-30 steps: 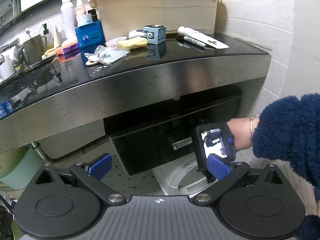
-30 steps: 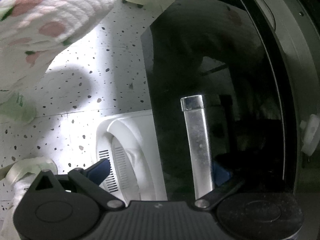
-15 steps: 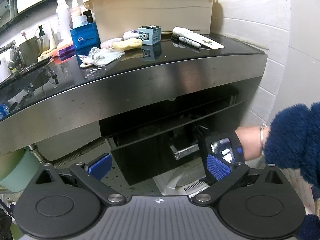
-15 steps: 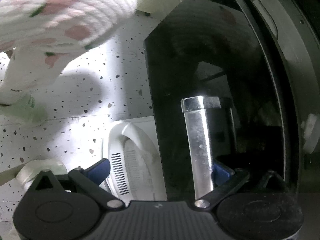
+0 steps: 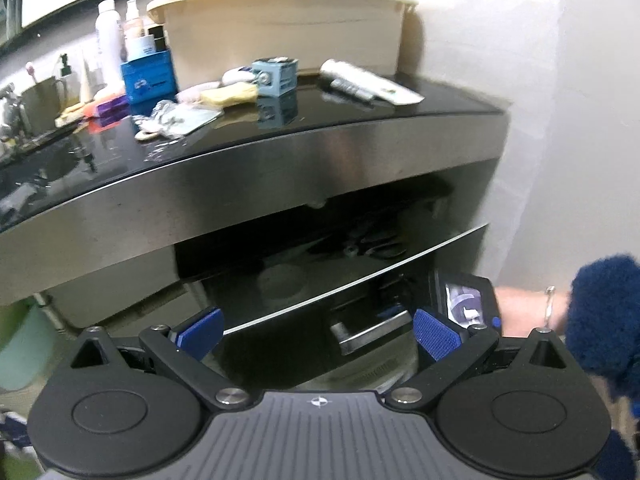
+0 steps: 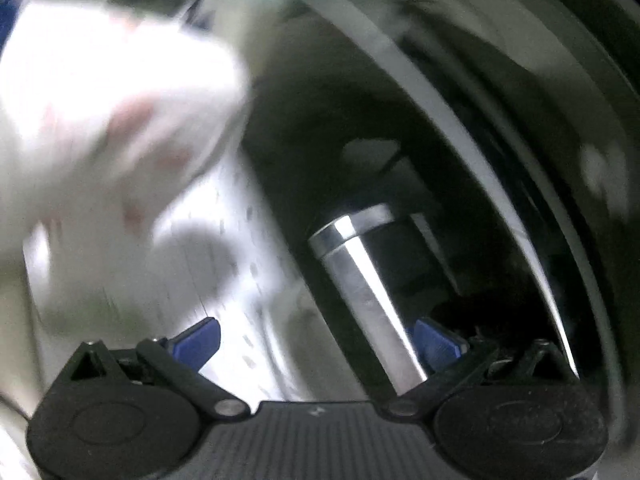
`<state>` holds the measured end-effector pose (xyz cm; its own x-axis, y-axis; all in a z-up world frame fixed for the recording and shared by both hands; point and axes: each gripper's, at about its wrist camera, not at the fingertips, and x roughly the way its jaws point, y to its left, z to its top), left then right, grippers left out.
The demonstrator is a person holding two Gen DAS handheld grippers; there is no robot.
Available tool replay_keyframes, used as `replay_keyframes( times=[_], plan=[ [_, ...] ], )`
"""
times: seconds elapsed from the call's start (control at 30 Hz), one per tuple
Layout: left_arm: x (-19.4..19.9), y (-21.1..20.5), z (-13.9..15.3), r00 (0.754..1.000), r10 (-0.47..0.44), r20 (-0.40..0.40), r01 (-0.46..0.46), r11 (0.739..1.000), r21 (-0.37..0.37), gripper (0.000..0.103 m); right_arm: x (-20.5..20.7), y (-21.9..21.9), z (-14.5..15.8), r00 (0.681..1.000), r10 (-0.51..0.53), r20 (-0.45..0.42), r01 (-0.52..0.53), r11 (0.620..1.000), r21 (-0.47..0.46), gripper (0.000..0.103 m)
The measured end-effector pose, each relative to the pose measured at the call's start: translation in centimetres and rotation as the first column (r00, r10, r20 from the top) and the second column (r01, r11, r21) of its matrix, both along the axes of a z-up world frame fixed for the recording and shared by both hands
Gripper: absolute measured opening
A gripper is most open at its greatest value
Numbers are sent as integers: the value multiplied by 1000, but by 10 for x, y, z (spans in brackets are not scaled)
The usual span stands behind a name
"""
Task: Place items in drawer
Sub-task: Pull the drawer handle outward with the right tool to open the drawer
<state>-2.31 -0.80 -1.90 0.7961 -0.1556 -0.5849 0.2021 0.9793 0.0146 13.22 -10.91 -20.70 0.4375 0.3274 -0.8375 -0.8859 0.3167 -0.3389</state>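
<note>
The black drawer (image 5: 288,280) under the steel-fronted counter (image 5: 280,168) stands partly pulled out, with dark contents inside that I cannot make out. Its silver bar handle (image 5: 370,334) lies between the fingers of my right gripper (image 6: 316,342), close against the right finger (image 6: 436,346); the jaws are wide apart, not clamped. From the left wrist view that gripper (image 5: 468,308) sits at the drawer's right end, held by a hand in a blue fuzzy sleeve (image 5: 600,320). My left gripper (image 5: 316,334) hangs open and empty in front of the drawer. The handle (image 6: 368,292) looks blurred.
On the counter lie a light-blue cube box (image 5: 276,76), a yellow cloth (image 5: 230,94), a white tube (image 5: 368,84), a clear packet (image 5: 176,120) and a blue box (image 5: 148,76), before a beige tub (image 5: 280,28). A white patterned trouser leg (image 6: 120,100) stands over the speckled floor.
The drawer has slid out steadily over the last second, drawn by the right gripper on its handle. The left gripper has moved closer, and both views are now motion-blurred.
</note>
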Motion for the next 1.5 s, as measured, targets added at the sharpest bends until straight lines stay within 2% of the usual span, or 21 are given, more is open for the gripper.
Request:
replay_keyframes(
  times=[0.07,0.17,0.23,0.33,0.37,0.43,0.5,0.6,0.73,0.8,0.9,0.93,1.0,1.2,1.4,1.5],
  plan=[
    [-6,-2,3,999,-26,38,27,1000,-10,102,5,-10,18,992,-118,-50,124,985,120,103],
    [-12,-8,5,996,-57,75,58,998,-12,102,4,-28,39,960,-265,-89,279,914,293,103],
    [-16,-12,7,992,-76,98,78,997,-13,102,1,-38,48,924,-365,-112,378,832,407,103],
    [-22,-17,8,987,-101,127,103,995,-8,102,-4,-52,62,851,-497,-167,498,666,555,102],
    [-24,-19,8,986,-103,132,104,995,0,102,-6,-52,64,833,-528,-168,517,632,577,101],
    [-27,-21,7,984,-105,140,104,994,15,102,-7,-52,63,802,-573,-168,541,581,608,92],
    [-30,-23,7,983,-110,146,107,994,25,102,-3,-49,56,780,-596,-191,568,544,617,88],
    [-33,-25,6,982,-118,149,114,993,35,102,2,-42,44,755,-625,-198,600,536,593,80],
    [-33,-26,4,981,-127,144,123,992,38,102,11,-42,27,711,-673,-203,651,521,552,79],
    [-32,-26,3,982,-129,139,125,992,37,102,15,-38,21,701,-689,-186,663,532,527,79],
    [-30,-25,3,983,-128,132,124,992,36,102,19,-33,17,705,-689,-171,663,554,503,79],
    [-30,-25,2,983,-127,130,124,992,36,102,20,-32,16,717,-677,-164,652,570,501,79],
    [-30,-25,2,983,-127,130,123,992,37,102,22,-30,12,714,-680,-165,659,575,485,79],
    [-30,-25,3,983,-128,133,124,991,40,102,27,-28,4,696,-695,-178,685,569,456,80],
    [-28,-25,2,983,-137,123,134,990,37,102,29,-21,0,682,-710,-176,700,564,437,88],
    [-29,-26,2,983,-134,124,131,991,38,102,29,-19,-2,678,-714,-174,703,561,437,88]
  ],
)
